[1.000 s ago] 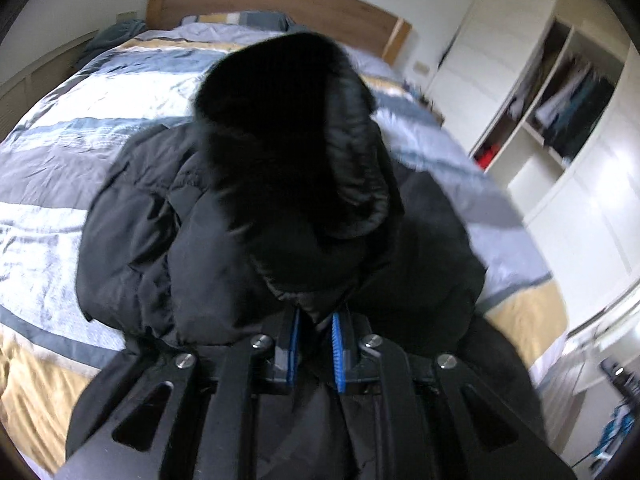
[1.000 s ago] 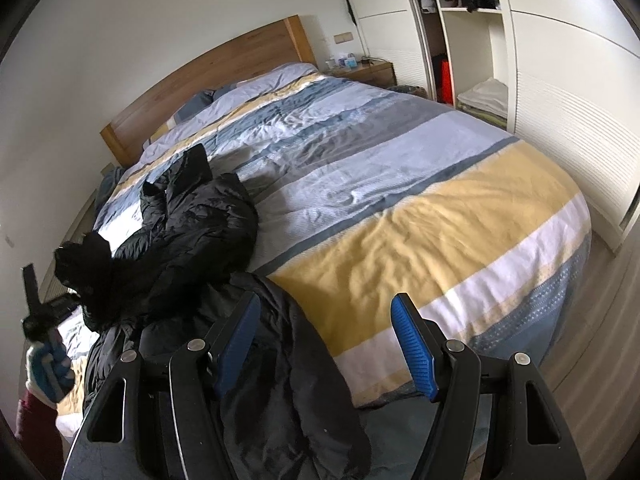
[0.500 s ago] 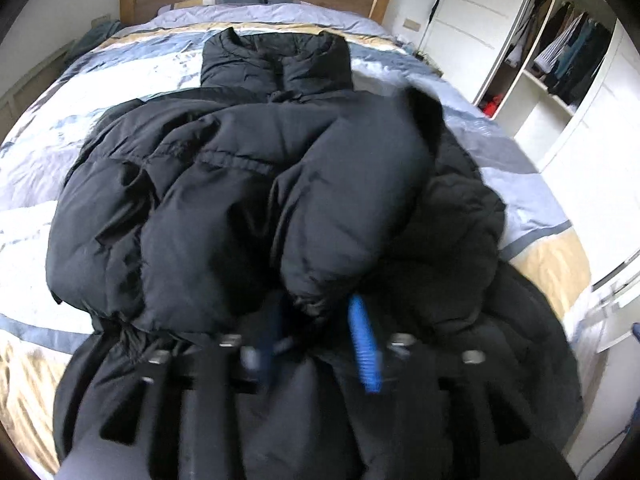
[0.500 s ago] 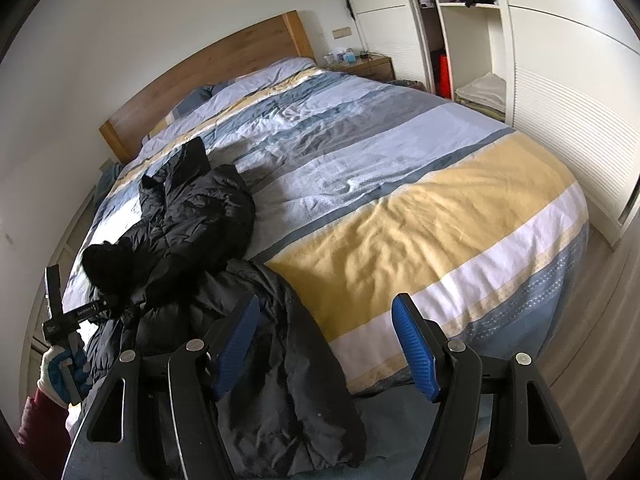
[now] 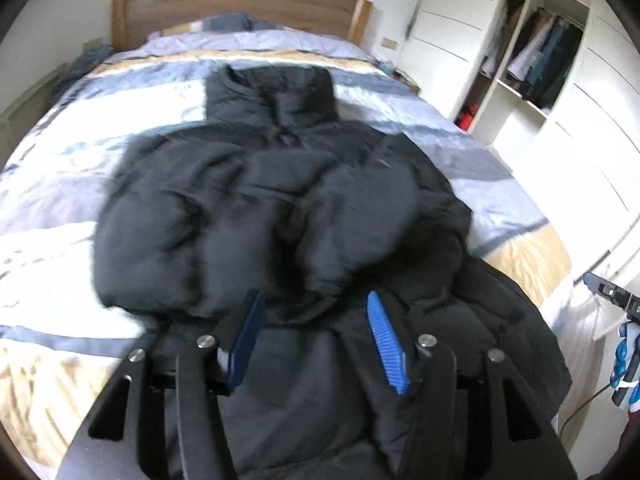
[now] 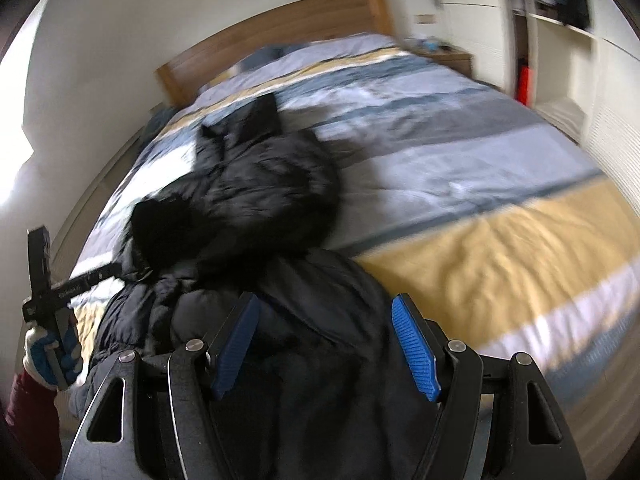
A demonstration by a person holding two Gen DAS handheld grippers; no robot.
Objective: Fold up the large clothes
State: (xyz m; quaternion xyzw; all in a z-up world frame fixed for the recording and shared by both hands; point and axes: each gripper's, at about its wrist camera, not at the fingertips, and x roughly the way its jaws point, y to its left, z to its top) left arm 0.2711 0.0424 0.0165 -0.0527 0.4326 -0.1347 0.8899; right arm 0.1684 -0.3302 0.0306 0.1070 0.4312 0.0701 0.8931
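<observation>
Left wrist view: the left hand-held gripper (image 5: 316, 312), with ribbed blue pads on black arms, has its jaws opening; no cloth is pinched between them. Just ahead of it lies a black puffer jacket (image 5: 256, 208), a quilted, padded garment heaped on the bed (image 5: 60, 208), its stand-up collar (image 5: 272, 92) farthest from the fingertips and its lower part running beneath them. The bedcover is striped in grey, white, pale blue and yellow, with a wooden headboard (image 5: 240, 4) beyond. Right of the gripper stands a white wardrobe (image 5: 536, 60) with hanging clothes.

Right wrist view: the right hand-held gripper (image 6: 324, 320) stands wide apart and empty, over the jacket's near edge. To its left, a gloved hand (image 6: 50, 354) grips the other tool's handle. Both views are blurred.
</observation>
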